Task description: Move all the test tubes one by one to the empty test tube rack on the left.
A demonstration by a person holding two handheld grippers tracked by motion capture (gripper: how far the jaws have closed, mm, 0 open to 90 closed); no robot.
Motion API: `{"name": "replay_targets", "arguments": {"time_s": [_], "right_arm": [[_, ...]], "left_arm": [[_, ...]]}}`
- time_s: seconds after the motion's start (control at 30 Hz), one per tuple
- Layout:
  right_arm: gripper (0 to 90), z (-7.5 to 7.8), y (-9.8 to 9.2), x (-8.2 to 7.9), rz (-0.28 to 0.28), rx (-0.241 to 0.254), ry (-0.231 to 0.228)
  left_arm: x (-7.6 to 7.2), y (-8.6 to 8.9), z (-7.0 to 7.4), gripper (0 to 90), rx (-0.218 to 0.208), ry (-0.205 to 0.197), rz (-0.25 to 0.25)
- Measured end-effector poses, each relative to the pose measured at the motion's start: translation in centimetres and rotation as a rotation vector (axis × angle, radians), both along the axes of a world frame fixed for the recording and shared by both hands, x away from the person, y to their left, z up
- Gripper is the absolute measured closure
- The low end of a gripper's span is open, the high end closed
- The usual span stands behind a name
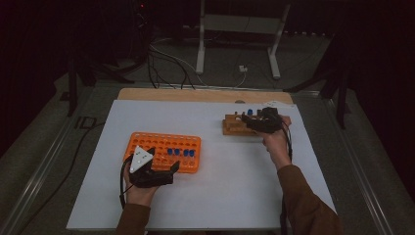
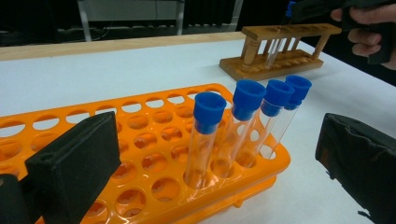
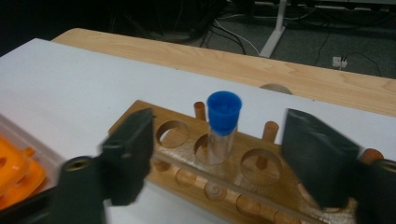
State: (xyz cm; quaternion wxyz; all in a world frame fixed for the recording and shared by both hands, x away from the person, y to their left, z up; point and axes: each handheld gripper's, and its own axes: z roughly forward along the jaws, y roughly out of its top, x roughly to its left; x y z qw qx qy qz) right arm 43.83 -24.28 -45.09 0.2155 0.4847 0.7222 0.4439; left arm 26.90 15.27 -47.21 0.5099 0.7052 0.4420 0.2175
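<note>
An orange tube rack (image 1: 147, 142) lies left of centre on the white table, with several blue-capped clear tubes (image 1: 178, 152) standing near its right end. My left gripper (image 1: 164, 157) rests at the rack's near edge, jaws wide apart. In the left gripper view its jaws (image 2: 219, 140) flank the rack (image 2: 140, 140) and the tubes (image 2: 208, 112), touching neither. A wooden rack (image 1: 232, 128) stands at the back right with one blue-capped tube (image 3: 223, 116) upright in it. My right gripper (image 3: 224, 140) straddles that tube, and a gap shows on both sides of it.
A bare wooden strip (image 1: 195, 94) runs along the table's far edge (image 3: 280, 70). Beyond it are cables and a metal stand's legs (image 1: 200, 49) on the floor. A corner of the orange rack (image 3: 14, 172) lies at the left of the right gripper view.
</note>
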Motion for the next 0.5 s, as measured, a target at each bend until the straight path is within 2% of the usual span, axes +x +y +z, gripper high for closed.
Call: {"name": "replay_targets", "arguments": {"time_s": [0.07,0.2,0.5], "right_arm": [[42.7,-0.2,0.0,0.2,-0.011,-0.016,-0.001],[55.0,-0.6,0.0,0.5,-0.019,-0.011,0.006],[75.1,-1.1,0.8,0.6,0.020,-0.032,0.001]], "left_arm": [[0.0,0.0,0.0,0.5,0.001,0.000,0.000],[0.0,0.1,-0.1,0.5,-0.001,0.003,0.002],[0.0,-0.1,-0.2,0.5,0.001,0.009,-0.004]]}}
